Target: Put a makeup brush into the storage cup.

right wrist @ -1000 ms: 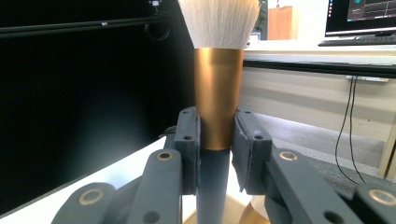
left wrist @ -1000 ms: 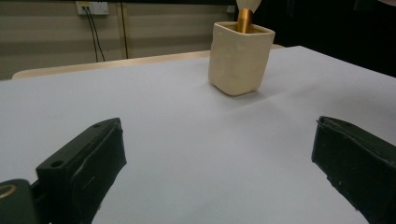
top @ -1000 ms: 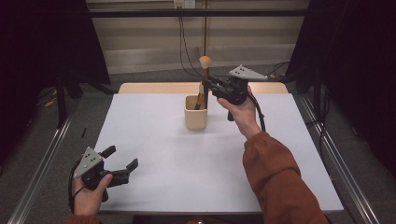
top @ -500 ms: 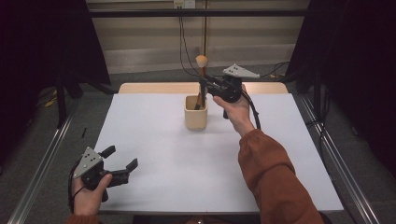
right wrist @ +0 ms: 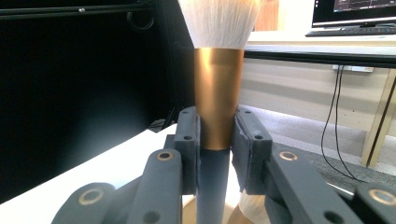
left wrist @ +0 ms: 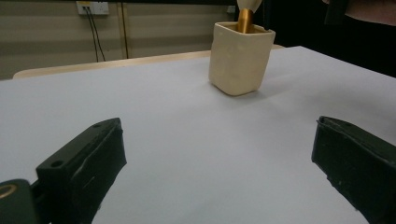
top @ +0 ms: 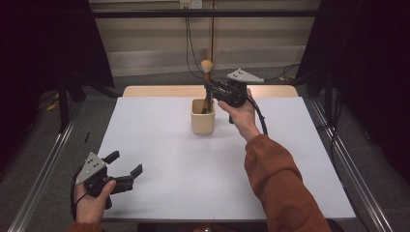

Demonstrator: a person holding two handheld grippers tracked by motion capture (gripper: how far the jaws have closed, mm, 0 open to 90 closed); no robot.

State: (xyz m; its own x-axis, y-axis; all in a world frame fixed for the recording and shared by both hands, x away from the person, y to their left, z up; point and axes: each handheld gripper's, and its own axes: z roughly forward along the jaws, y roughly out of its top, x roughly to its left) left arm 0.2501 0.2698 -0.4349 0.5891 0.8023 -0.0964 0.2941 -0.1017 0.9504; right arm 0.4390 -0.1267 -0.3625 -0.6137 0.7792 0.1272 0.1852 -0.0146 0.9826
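A cream cup [top: 203, 117] stands at the table's far middle. My right gripper [top: 212, 90] hovers just above its rim, shut on a makeup brush [top: 208, 82]. The brush stands upright, pale bristles on top, and its dark handle reaches down into the cup. In the right gripper view the pads [right wrist: 188, 140] clamp the foot of the gold ferrule [right wrist: 218, 88]. The bristles of a second brush [right wrist: 254, 205] show below, in the cup [left wrist: 240, 58]. My left gripper [top: 124, 164] rests open at the near left corner, its jaws [left wrist: 217, 140] wide apart over bare table.
The white table top [top: 193, 164] spreads between the two hands. A wooden strip [top: 159, 91] runs along its far edge. Cables [top: 188, 38] hang down the wall behind. Metal rails [top: 43, 164] flank the table on both sides.
My right gripper has shifted a little left and down with the brush, which now stands straighter over the cup. The left gripper has stayed put.
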